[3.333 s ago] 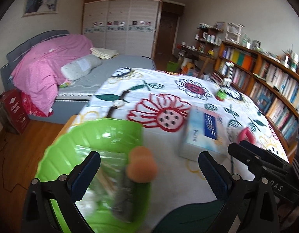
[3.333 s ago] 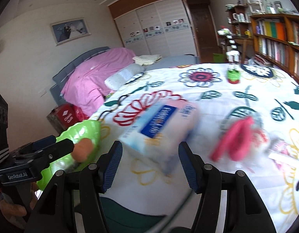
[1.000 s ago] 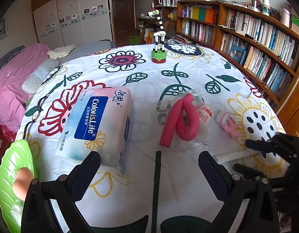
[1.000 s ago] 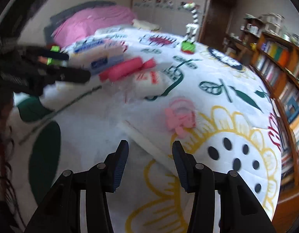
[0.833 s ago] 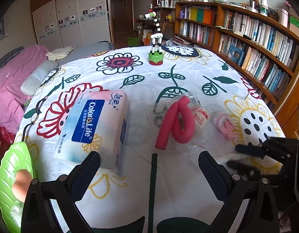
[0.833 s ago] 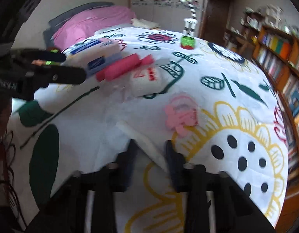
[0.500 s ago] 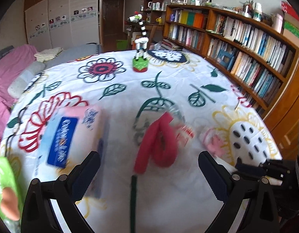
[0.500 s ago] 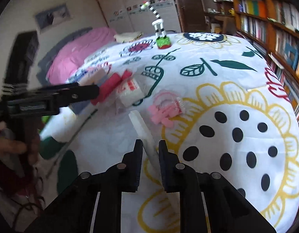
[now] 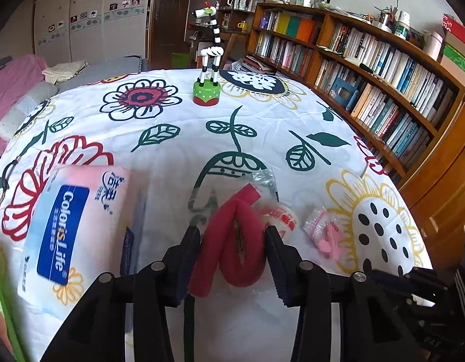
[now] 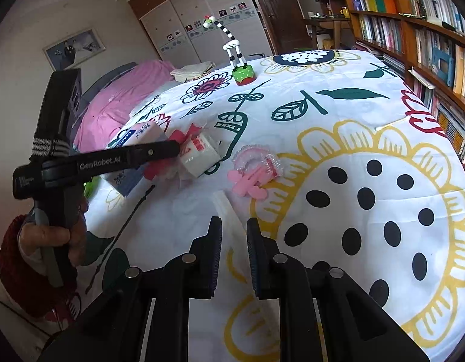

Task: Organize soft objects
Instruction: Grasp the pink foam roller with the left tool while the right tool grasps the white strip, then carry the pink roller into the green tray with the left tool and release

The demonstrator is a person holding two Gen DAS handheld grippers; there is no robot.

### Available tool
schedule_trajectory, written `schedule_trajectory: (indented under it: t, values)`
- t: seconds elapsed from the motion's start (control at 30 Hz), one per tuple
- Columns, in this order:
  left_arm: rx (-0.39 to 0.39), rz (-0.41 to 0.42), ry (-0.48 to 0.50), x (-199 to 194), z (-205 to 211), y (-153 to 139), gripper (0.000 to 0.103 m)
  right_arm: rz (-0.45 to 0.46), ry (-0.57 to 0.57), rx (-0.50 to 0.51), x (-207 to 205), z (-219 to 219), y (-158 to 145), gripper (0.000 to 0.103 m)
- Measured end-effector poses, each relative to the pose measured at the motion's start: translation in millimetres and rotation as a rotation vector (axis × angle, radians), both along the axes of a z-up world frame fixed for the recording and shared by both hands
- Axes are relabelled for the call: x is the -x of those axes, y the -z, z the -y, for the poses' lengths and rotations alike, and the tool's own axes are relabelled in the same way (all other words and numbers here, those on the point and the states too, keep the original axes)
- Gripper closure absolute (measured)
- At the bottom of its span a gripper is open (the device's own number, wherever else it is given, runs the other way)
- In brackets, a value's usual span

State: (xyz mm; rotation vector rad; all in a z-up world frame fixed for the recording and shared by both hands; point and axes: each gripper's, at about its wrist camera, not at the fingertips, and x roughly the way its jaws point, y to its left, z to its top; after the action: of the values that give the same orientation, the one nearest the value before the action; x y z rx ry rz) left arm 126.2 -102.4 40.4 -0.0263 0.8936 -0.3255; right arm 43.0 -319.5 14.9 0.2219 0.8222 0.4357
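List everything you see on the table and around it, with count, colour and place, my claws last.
Folded red foam tube: one, red, in clear wrap, between left claw fingers.
White tape-like roll: one, white with red print, beside the tube.
Pink bagged clips: one bag, pink, right of the roll.
Tissue pack: one, pink and blue, left side.
White strip: one, white, between right claw fingers.
Zebra toy: one, black-white on green base, far side.
Floral tablecloth: one, white.
Bookshelf: one, wooden, right wall.
Left claw: closing around the tube.
Right claw: around the strip.

Tissue pack (image 9: 72, 235) reads "ColorisLife"; left tool (image 10: 160, 150) "GenRobot.AI".
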Motion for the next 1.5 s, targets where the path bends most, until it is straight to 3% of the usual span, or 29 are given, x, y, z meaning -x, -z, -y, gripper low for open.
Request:
schedule_trajectory:
  t: [0.23,0.5,0.7,0.8,0.83,0.97,1.17,1.33,1.5]
  values:
    - [0.024,0.023,0.009,30,-2,-9,0.057,0.006,0.012,-0.007,3,1,-2,0.086]
    - [-0.001,0.020,0.035,64,-3,-13,0.057,0.007,-0.011,0.101,0,-13,3,0.080]
    - [-0.029,0.000,0.023,74,-9,-3,0.056,0.025,-0.035,0.256,-1,-34,11,0.078]
    - [-0.030,-0.026,-0.004,71,-14,4,0.056,0.035,-0.022,0.294,0,-39,12,0.081]
    - [-0.026,-0.030,-0.009,72,-16,5,0.056,0.032,-0.013,0.294,1,-38,12,0.088]
    - [-0.025,-0.012,-0.017,79,-21,3,0.056,-0.033,0.024,0.107,2,-16,9,0.091]
    - [-0.016,0.010,-0.013,88,-27,-3,0.056,-0.055,0.049,-0.064,15,-4,2,0.091]
    - [-0.003,0.030,-0.022,96,-36,-11,0.056,-0.034,0.031,-0.136,27,-12,-10,0.091]
    - [0.008,0.049,-0.046,104,-48,-17,0.056,-0.006,0.009,-0.141,33,-31,-20,0.091]
